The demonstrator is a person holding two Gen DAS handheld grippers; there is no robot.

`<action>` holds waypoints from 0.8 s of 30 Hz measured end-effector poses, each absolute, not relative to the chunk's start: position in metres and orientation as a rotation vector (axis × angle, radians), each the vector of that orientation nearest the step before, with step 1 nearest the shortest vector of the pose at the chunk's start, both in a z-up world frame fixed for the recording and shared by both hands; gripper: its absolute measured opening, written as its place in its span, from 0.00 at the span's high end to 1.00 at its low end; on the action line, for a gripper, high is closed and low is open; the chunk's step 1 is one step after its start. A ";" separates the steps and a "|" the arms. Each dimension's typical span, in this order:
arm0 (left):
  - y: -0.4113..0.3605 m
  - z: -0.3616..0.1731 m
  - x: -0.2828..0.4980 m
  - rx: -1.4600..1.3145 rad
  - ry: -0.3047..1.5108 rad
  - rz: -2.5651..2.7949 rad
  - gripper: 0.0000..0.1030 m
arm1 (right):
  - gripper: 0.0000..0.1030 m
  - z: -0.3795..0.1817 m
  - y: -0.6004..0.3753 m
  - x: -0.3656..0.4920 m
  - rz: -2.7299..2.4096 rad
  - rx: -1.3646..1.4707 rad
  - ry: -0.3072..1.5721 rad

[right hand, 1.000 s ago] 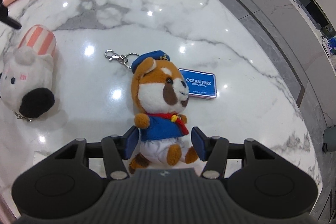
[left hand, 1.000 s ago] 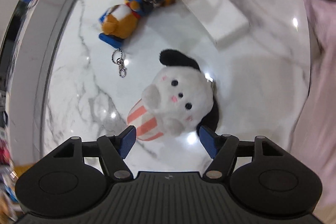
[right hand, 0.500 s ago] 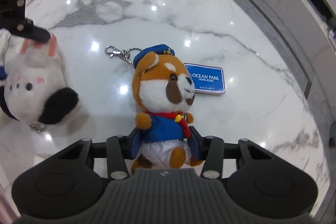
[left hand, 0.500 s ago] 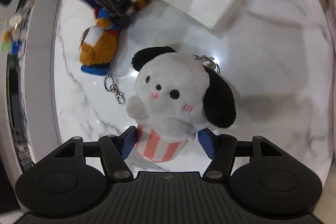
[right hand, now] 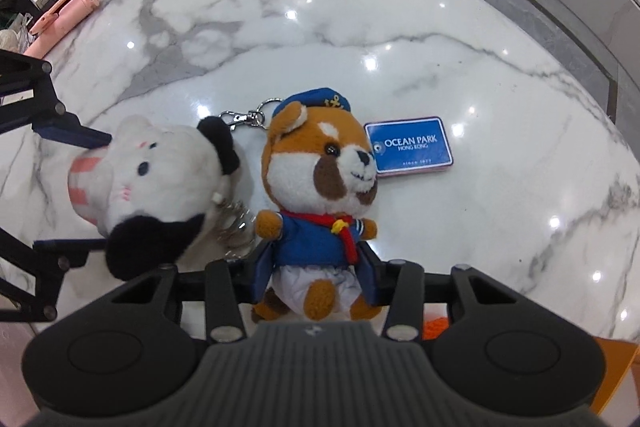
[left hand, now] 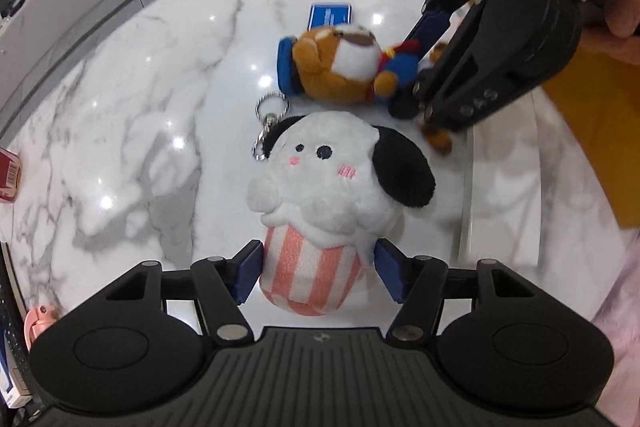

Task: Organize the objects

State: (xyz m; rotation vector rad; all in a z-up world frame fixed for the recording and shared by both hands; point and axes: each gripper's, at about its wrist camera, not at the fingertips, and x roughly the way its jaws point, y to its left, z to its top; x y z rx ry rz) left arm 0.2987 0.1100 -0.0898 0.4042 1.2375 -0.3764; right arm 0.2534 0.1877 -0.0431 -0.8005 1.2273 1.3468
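Near the middle of the marble desk (right hand: 280, 27) two plush keychains are lying side by side, heads almost touching: the white dog plush (left hand: 332, 179) w/ black ears and pink-striped base, and the brown sailor plush (right hand: 320, 183) in blue cap and jacket. Their key rings (left hand: 272, 107) are sitting between them.

The left gripper (left hand: 320, 273) is straddling the white dog's striped base; its jaws have just been closing, and the left blue pad (left hand: 250, 273) is about at the fabric while a thin gap is showing by the right one, so no firm pinch yet. The right gripper (right hand: 316, 269) is pinching the sailor plush at the waist, jaws easing out a touch w/ the toy between them, pads pressed into the jacket on both sides.

Step in hand, prob.: both toys being grabbed at once for moving to a tidier spot. Next move is calling for the left jaws to finish closing on the base, then both lifting straight up, watching that the rings and clasp aren't snagging each other.

Further out, a blue OCEAN PARK tin (right hand: 410, 149) is lying just beside the sailor's head. A pink object (right hand: 64, 15), books and a red box are crowding the far-left edge.
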 end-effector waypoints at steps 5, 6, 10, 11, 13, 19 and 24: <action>0.093 -0.092 0.293 0.534 1.128 -0.410 0.25 | 0.47 -0.045 0.188 0.258 1.334 -0.762 1.220; 0.090 -0.093 0.294 0.549 1.112 -0.421 0.24 | 0.48 -0.047 0.188 0.259 1.330 -0.751 1.227; 0.081 -0.101 0.290 0.609 1.067 -0.445 0.28 | 0.57 -0.054 0.184 0.259 1.331 -0.721 1.241; 0.080 -0.102 0.290 0.593 1.070 -0.437 0.28 | 0.58 -0.053 0.183 0.259 1.329 -0.715 1.236; 0.082 -0.102 0.291 0.541 1.064 -0.418 0.32 | 0.59 -0.053 0.181 0.258 1.331 -0.710 1.220; 0.091 -0.089 0.286 0.365 1.060 -0.363 0.38 | 0.63 -0.043 0.170 0.257 1.324 -0.658 1.179; 0.100 -0.054 0.272 0.195 1.010 -0.308 0.38 | 0.63 -0.012 0.151 0.259 1.342 -0.606 1.134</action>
